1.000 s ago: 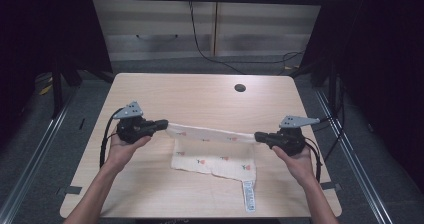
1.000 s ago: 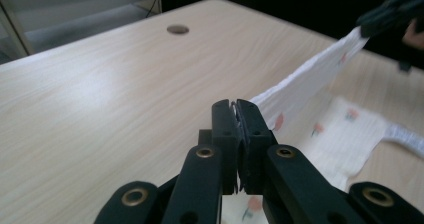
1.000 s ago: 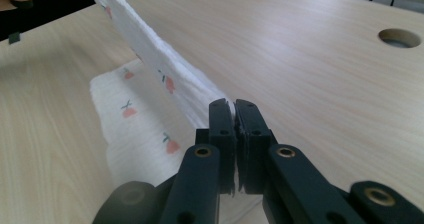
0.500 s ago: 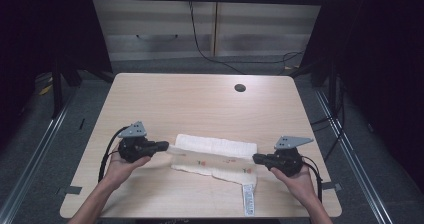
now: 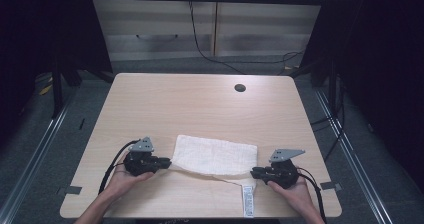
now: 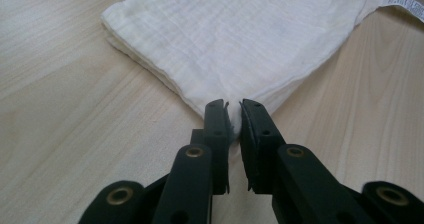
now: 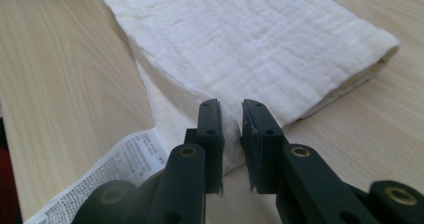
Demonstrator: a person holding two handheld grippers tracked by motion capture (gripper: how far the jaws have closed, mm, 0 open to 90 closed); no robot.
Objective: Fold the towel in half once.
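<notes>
Both grippers have dropped toward your edge of the table (image 5: 150,99) since the earlier frames — the white muslin cloth (image 5: 215,155) now lies folded over itself, flat on the wood near the front edge. Your left gripper (image 5: 164,161) pinches the cloth's near-left corner, jaws nearly closed on a thin bit of fabric. Your right gripper (image 5: 254,171) clamps the near-right corner the same way — the printed care label (image 5: 248,201) lies just beside it, pointing at the table edge.
</notes>
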